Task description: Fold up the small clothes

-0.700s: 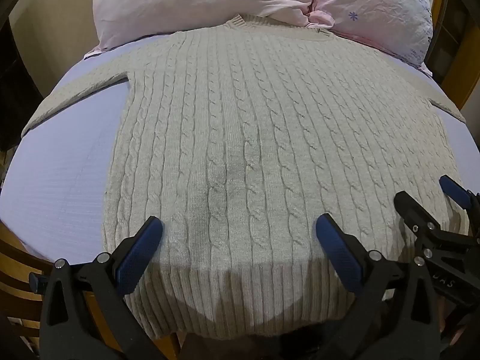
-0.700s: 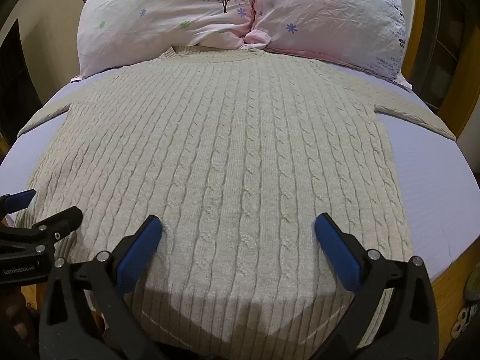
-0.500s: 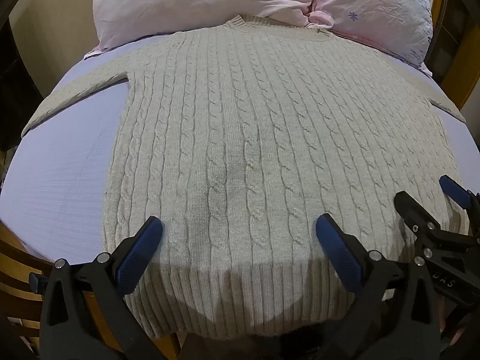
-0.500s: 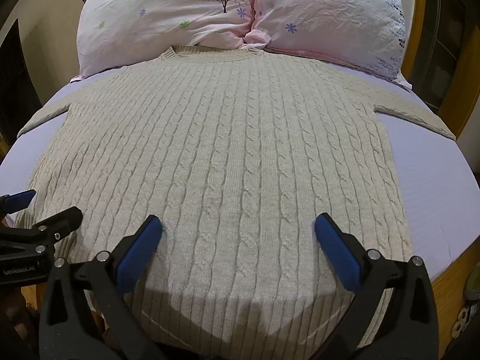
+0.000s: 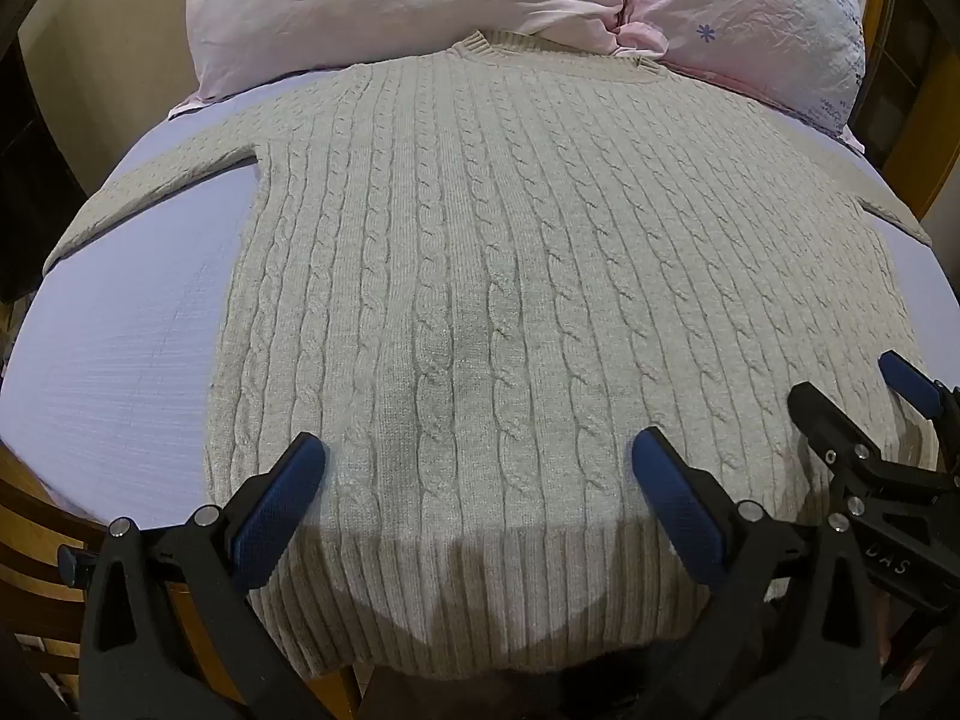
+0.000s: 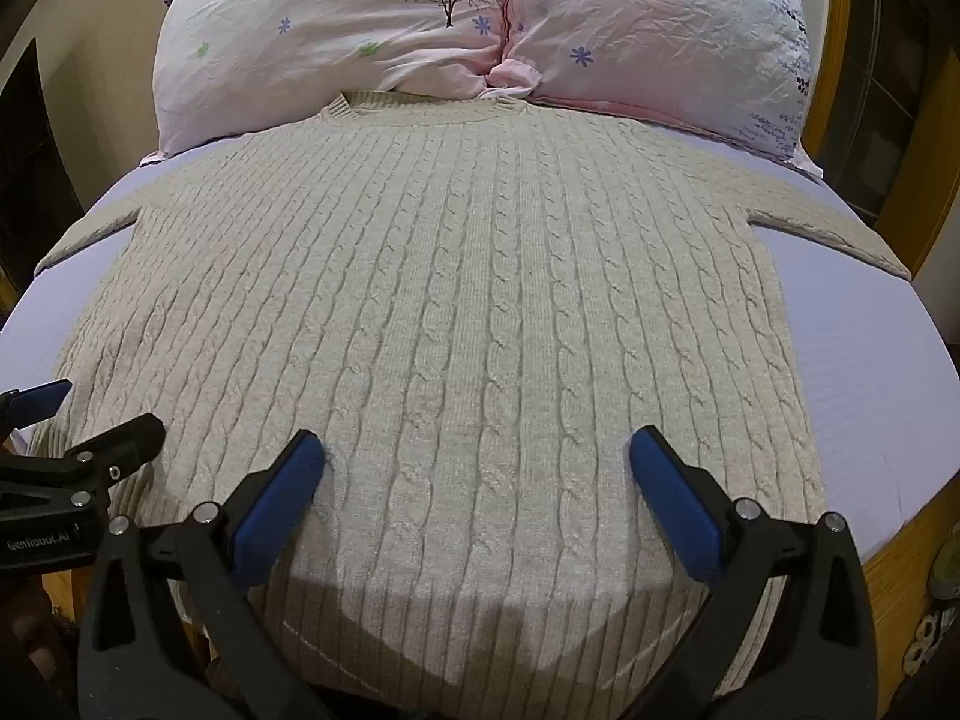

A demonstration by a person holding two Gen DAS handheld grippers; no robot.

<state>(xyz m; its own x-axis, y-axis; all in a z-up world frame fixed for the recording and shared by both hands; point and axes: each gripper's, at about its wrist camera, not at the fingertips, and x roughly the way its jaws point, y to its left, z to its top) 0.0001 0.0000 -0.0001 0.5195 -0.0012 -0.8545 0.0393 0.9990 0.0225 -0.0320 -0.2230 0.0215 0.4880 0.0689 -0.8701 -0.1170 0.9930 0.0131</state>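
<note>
The bed, covered in a pale lilac sheet, carries a cream cable-knit sweater spread flat and face up. Its collar touches the two pink pillows at the head edge, and its ribbed hem hangs just over the foot edge. Each sleeve runs out toward a side edge of the bed.

The left gripper hovers over the hem near the foot edge, jaws spread wide and holding nothing. The right gripper hangs beside it over the same hem, likewise spread and empty. Each shows at the margin of the other's view.

Against the frames from a moment earlier, almost nothing differs. The sweater lies with the same outline, the sleeves are in the same place, and both grippers sit at the same spots over the hem with the same wide gap. No fabric has been lifted or creased.

That stillness suggests the fold has not begun. The garment looks smoothed and ready, so the likely step is to pick an edge, perhaps a sleeve or a hem corner.
</note>
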